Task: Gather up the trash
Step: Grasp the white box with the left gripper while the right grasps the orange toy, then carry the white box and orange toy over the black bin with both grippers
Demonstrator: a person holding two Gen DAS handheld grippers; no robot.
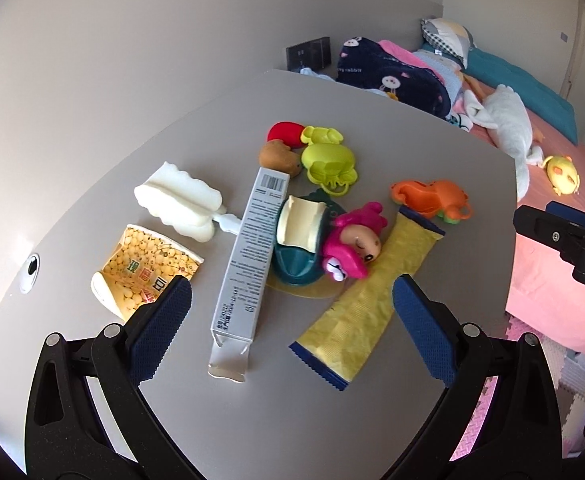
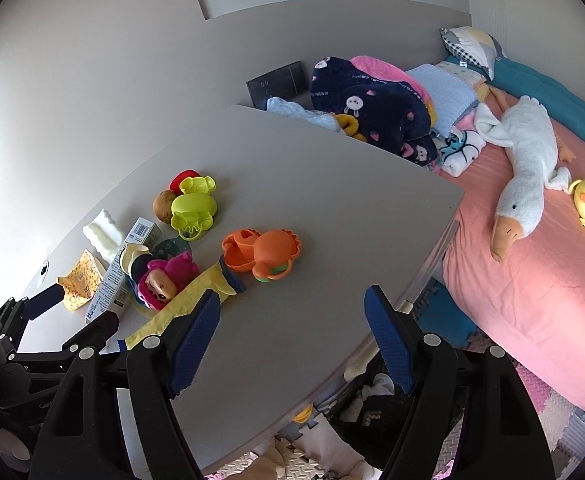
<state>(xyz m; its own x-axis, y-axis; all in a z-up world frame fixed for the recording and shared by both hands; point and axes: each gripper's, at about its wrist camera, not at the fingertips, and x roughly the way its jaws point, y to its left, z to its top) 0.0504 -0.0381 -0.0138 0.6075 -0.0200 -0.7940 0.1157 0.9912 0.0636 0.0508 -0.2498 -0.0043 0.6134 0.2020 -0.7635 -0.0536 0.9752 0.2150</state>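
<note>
Left gripper [image 1: 292, 300] angled down, agape over carton [image 1: 248, 252]; nothing gripped.

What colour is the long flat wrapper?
Yellow with dark blue serrated ends: wrapper, clearest in the left wrist view.

Left claw [image 1: 292, 304] and right claw [image 2: 292, 332] both gape, angled downward.

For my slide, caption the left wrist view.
Open left tongs hover above a long grey carton and a yellow wrapper.
</note>
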